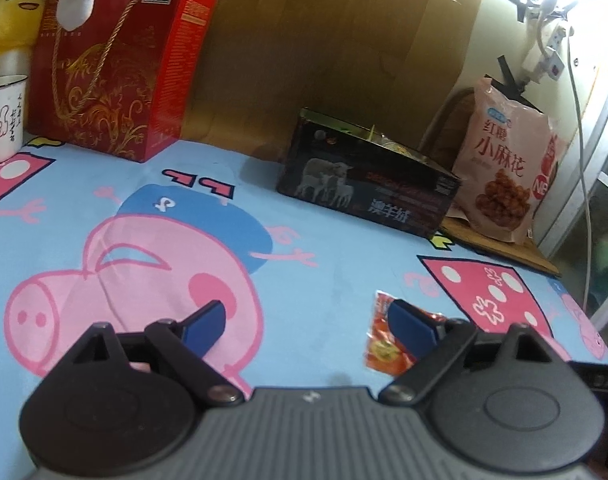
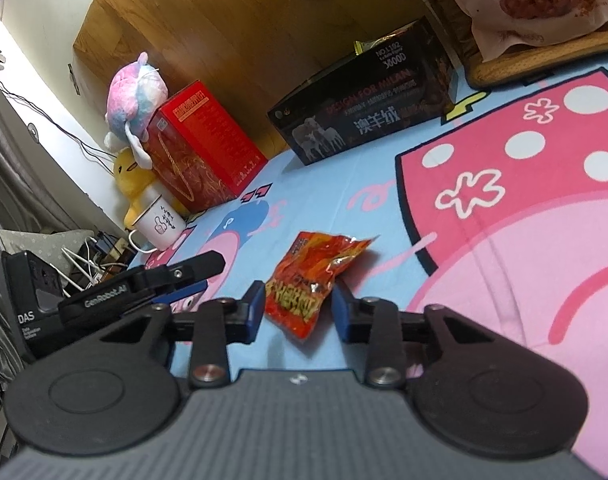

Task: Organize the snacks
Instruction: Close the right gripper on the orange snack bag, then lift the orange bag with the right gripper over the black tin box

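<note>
Straddling the red snack packet [image 2: 309, 280] low in the frame, my right gripper [image 2: 298, 308] has narrowed, pads barely touching its edges. My left gripper [image 1: 307, 320] gapes wide, holding nothing.

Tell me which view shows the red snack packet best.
The right wrist view: the red snack packet lies nearly whole between the right tongs. In the left wrist view a left-tong finger hides part of it.

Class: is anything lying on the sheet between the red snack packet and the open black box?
Nothing visible. Only bare cartoon sheet lies between the red snack packet, which is between the right hand-held gripper's fingers, and the black box.
</note>
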`<state>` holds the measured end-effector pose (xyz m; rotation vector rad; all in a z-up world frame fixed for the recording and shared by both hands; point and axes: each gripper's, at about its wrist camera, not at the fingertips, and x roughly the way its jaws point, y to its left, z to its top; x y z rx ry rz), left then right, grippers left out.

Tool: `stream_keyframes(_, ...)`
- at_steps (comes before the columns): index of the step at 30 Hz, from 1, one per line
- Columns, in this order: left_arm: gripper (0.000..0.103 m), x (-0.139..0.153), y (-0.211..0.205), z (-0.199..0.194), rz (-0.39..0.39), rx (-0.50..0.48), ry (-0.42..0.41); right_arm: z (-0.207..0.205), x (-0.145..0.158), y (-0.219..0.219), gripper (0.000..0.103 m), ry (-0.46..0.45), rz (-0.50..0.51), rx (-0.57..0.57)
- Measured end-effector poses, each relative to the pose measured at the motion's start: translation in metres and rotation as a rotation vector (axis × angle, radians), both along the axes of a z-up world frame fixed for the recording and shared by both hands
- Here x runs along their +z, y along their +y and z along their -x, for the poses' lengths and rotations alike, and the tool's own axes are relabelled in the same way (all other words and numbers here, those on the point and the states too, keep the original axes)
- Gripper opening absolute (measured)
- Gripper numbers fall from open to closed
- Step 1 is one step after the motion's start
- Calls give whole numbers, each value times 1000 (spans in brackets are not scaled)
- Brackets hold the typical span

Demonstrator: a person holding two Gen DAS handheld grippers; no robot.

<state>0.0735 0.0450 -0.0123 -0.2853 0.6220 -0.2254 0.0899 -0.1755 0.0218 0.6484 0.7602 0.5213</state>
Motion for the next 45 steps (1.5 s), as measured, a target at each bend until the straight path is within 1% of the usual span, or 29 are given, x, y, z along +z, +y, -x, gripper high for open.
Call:
stream_keyframes(1, 91, 0, 0, 0, -2, -1, 1, 0, 0, 1, 16, 4, 5, 4)
stream_keyframes(2, 91, 0, -1, 0, -1, -1, 3, -1, -1, 2, 13, 7, 9, 10)
stream_keyframes(6, 92, -1, 1, -1, 10, 5, 12, 3, 3, 5, 12, -38, 41, 8)
stream_keyframes(11, 93, -2, 3, -2, 22, 7, 19, 3, 3, 3, 12, -47, 40, -2)
stream_keyframes(16, 93, -2, 4, -2, 35, 5, 21, 10, 8, 8, 12, -112, 72, 6)
stream_keyframes(19, 93, -2, 4, -2, 34, 5, 21, 9, 8, 10, 12, -115, 84, 12)
stream_keyframes(25, 93, -2, 4, -2, 33, 4, 22, 5, 5, 8, 16, -78, 70, 5)
stream_keyframes(27, 93, -2, 4, -2, 34, 3, 23, 3, 3, 7, 22, -58, 65, 0)
stream_keyframes(28, 93, -2, 4, -2, 33, 2, 23, 2, 2, 7, 31, -40, 60, 0)
stream_keyframes(29, 93, -2, 4, -2, 33, 2, 22, 0, 1, 6, 34, -26, 53, -3)
stream_keyframes(31, 93, -2, 4, -2, 35, 2, 22, -4, -1, 4, 34, -10, 34, -6)
stream_keyframes(34, 93, -2, 3, -2, 36, -2, 23, -7, -2, 3, 31, 0, 24, -9)
stream_keyframes(35, 93, -2, 3, -2, 38, -5, 23, -7, -1, 4, 20, -2, 30, -9)
stream_keyframes(37, 94, -3, 3, -3, 46, -15, 25, -7, -1, 8, 14, 5, 53, 7)
stream_keyframes(40, 98, -3, 7, -4, 80, -51, 29, -5, 0, 11, 13, -17, 68, 34)
stream_keyframes(42, 100, -3, 10, -5, 113, -69, 33, -4, 0, 10, 12, -21, 56, 43)
stream_keyframes(44, 102, -5, 15, -6, 158, -91, 39, -5, -2, 4, 11, -11, 14, 48)
stream_keyframes(45, 102, -5, 18, -7, 188, -104, 43, -5, -3, 0, 11, -1, -25, 50)
